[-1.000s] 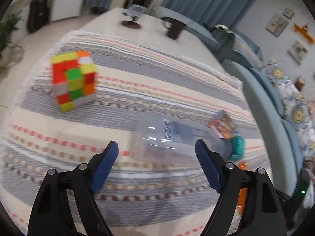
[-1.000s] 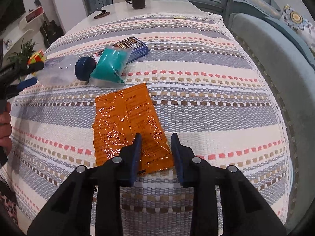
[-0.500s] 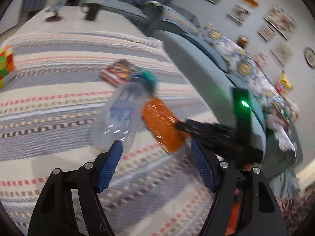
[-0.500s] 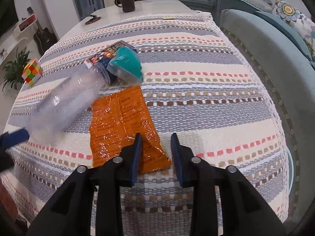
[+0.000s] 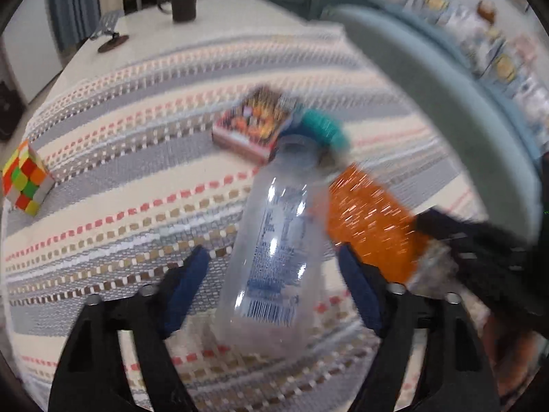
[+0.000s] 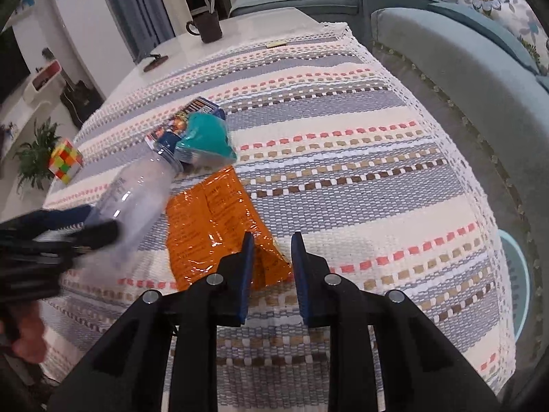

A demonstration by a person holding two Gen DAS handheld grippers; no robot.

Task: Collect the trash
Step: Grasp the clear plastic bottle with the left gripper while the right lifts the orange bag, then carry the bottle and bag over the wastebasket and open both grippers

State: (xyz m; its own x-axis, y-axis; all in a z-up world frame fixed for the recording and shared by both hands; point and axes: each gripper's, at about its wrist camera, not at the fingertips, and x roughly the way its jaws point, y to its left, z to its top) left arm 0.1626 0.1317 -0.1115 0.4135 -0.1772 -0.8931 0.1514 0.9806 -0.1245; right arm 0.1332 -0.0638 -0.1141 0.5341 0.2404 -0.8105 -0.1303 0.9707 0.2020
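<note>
A clear plastic bottle (image 5: 274, 240) with a dark blue cap lies on the striped tablecloth (image 6: 343, 171). Its base sits between the open blue pads of my left gripper (image 5: 274, 281), apart from both. It also shows in the right wrist view (image 6: 137, 189). An orange foil wrapper (image 6: 212, 226) lies beside it. My right gripper (image 6: 272, 250) is narrowly open with the wrapper's near corner between its pads. A teal pouch (image 6: 206, 134) and a colourful small box (image 5: 254, 123) lie by the bottle's cap.
A Rubik's cube (image 5: 25, 182) sits at the cloth's left edge. A dark mug (image 6: 206, 27) and a small stand (image 5: 109, 34) are on the bare far end of the table. A blue-grey sofa (image 6: 463, 68) runs along the right side.
My left gripper swung right and came in along the bottle, whose base now lies between its pads. The bottle has turned on the cloth. My right gripper stayed at the wrapper's corner.
</note>
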